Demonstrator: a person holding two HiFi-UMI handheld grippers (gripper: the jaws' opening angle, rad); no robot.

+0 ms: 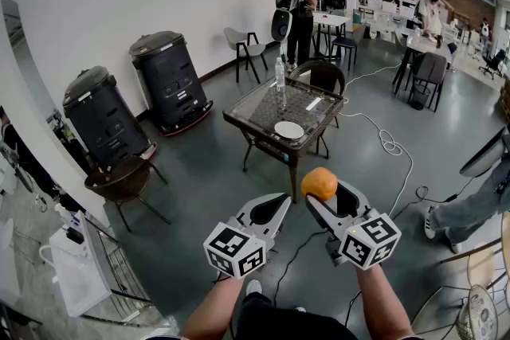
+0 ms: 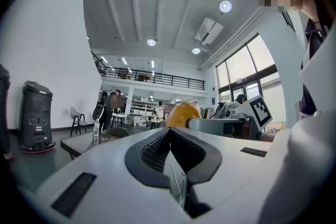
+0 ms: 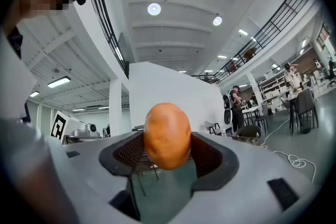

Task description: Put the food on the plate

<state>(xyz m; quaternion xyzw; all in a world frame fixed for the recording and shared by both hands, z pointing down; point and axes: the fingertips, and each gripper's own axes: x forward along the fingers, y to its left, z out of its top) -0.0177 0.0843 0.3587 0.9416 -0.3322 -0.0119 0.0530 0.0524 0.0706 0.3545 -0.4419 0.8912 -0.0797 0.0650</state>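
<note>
Nearest, short of the glass table (image 1: 256, 112), the left gripper (image 1: 280, 201) has its jaws closed together with nothing between them. Beside it, the right gripper (image 1: 328, 195) has its jaws set wide, clamped on the orange-brown food (image 1: 319, 183) in mid-air. Farther off, the white plate (image 1: 288, 130) lies at the table's near corner.

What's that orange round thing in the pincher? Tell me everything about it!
The food is egg-shaped, orange-brown with tiny dark specks, smooth like a potato skin. It stands upright, pinched between the right gripper's two jaws, up in the air. Only the jaw pads touch it. It is not on the white plate yet.
</note>
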